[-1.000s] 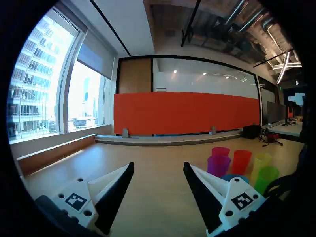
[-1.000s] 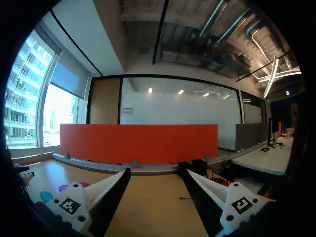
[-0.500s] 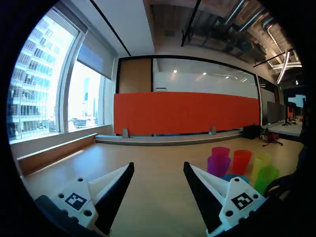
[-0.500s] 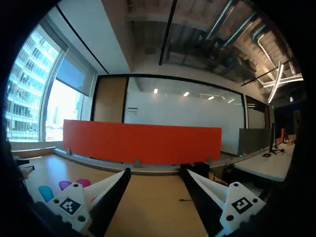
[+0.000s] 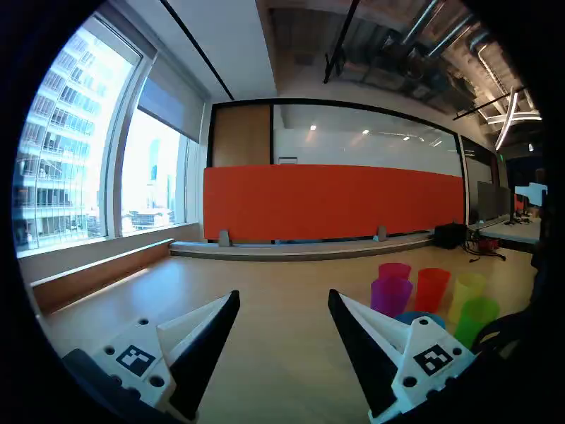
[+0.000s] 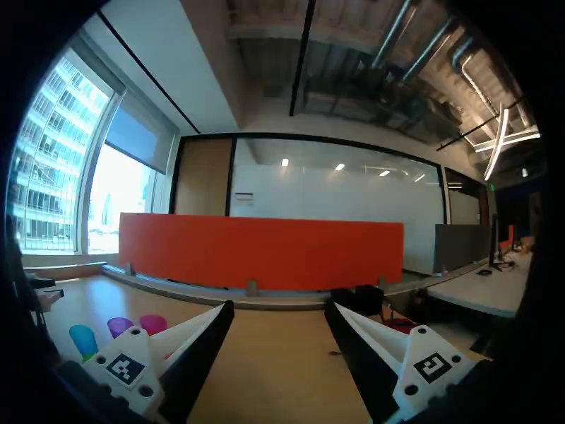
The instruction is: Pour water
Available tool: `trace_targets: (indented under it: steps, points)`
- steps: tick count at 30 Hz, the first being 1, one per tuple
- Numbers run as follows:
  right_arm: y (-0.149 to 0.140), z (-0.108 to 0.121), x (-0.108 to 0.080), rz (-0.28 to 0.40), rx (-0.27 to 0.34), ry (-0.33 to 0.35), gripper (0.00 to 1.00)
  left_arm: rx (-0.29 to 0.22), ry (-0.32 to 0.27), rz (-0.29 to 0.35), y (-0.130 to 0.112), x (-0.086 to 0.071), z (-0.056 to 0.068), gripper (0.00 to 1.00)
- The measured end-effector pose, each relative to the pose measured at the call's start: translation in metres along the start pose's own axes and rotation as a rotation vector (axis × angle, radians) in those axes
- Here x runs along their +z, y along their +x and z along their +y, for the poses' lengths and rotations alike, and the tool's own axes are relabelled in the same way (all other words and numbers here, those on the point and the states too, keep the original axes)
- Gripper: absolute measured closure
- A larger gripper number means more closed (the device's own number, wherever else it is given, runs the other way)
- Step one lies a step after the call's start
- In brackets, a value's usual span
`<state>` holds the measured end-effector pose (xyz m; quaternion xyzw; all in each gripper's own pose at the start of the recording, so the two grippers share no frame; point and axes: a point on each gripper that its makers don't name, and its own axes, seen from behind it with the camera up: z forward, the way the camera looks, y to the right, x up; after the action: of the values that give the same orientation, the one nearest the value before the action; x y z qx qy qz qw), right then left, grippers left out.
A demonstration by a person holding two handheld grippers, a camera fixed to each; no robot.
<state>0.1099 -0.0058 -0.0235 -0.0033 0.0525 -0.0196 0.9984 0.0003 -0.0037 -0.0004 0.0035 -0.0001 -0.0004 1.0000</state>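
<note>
Cups [image 5: 424,293] of coloured plastic stood clustered on the wooden counter [image 5: 212,272], at lower right of the left gripper view. Noted there:
- magenta cup [image 5: 394,270] at the back
- purple cup [image 5: 388,300] just in front of it
- orange-red cup [image 5: 431,283] beside those
- yellow cup [image 5: 467,288] and green cup [image 5: 477,318] farther toward the right edge
- blue cup [image 5: 417,318], only its rim visible behind the claw finger on that side

All stood upright. Their contents could not be told.

Left claw [image 5: 282,295] was released, fingers spread wide with bare counter between them. It gripped nothing and stood apart from the cups.

Right claw [image 6: 278,306] was likewise spread and empty over the counter. In the right gripper view, three of the cups appeared at lower left, beside the finger on that side: blue [image 6: 83,340], purple [image 6: 119,327], magenta [image 6: 152,324].

An orange partition [image 5: 332,201] ran across mid-frame along the counter's far edge. Tall windows [image 5: 70,169] filled the left of the frame.
</note>
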Motion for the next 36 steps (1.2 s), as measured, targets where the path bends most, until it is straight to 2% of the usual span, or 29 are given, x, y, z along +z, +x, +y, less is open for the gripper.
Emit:
trace_targets:
  steps: [15,27,36]
  points:
    - [-0.044,-0.010,0.009,-0.016,0.003,0.009,0.00,0.000,0.000,0.000,0.000,0.000,0.000,0.08]
    - [-0.081,-0.009,0.012,-0.042,0.031,0.027,0.00,0.000,0.000,0.000,0.000,0.001,0.000,0.08]
    - [-0.098,-0.002,0.014,-0.067,0.032,0.009,0.01,0.000,0.000,0.000,0.000,0.001,0.000,0.08]
